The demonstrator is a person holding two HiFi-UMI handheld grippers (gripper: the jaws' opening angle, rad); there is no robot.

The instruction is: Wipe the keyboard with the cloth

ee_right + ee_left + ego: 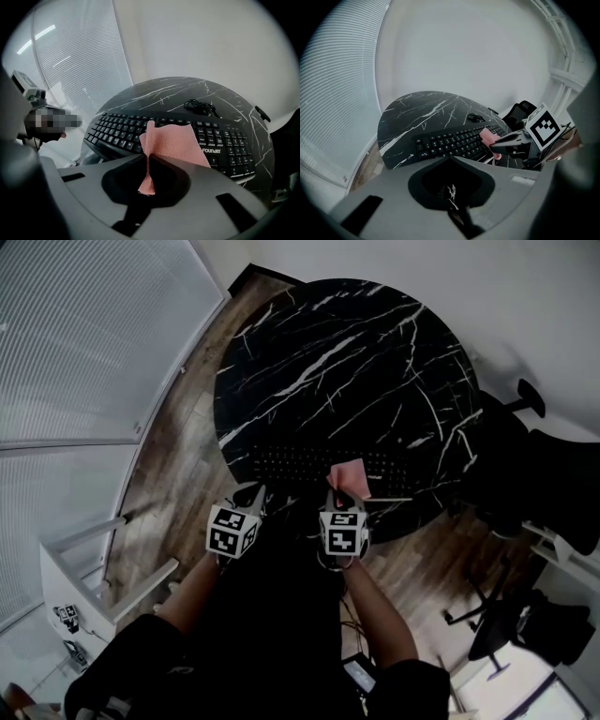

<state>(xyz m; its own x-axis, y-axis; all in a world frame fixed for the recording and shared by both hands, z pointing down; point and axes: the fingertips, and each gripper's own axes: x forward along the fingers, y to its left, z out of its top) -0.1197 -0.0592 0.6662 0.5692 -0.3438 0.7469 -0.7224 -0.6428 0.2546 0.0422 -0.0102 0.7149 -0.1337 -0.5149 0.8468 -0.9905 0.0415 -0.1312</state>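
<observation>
Nearest the person, the left gripper (249, 497) hangs just short of the table edge. Its jaws are pressed together on nothing, so it takes no part in the work for now. Just beside it, the right gripper (148, 164) pinches one bunched edge of the pink cloth (174, 142). The rest of the cloth fans forward over the near, right-of-middle rows of the black keyboard (117, 129). The keyboard lies along the near edge of the round black marble table (356, 343). Beyond it a small coil of black cable (200, 107) rests on the marble, apart from the keys. Farther off are dark office chairs (562, 484) on the right and window blinds (84, 334) on the left. The step in hand looks like bringing the cloth to the keys, or the very start of a stroke. The next move likely calls for lowering the gripper so the loose flap lies flat on the keys. It would then be drawn sideways along the rows with light pressure. Whether the cloth already touches the keys cannot be told, since the right gripper's own body hides the keyboard's near edge. From the head, black keys on black marble are hard to separate. A mosaic patch covers part of what shows beside the keyboard in the right gripper view.
</observation>
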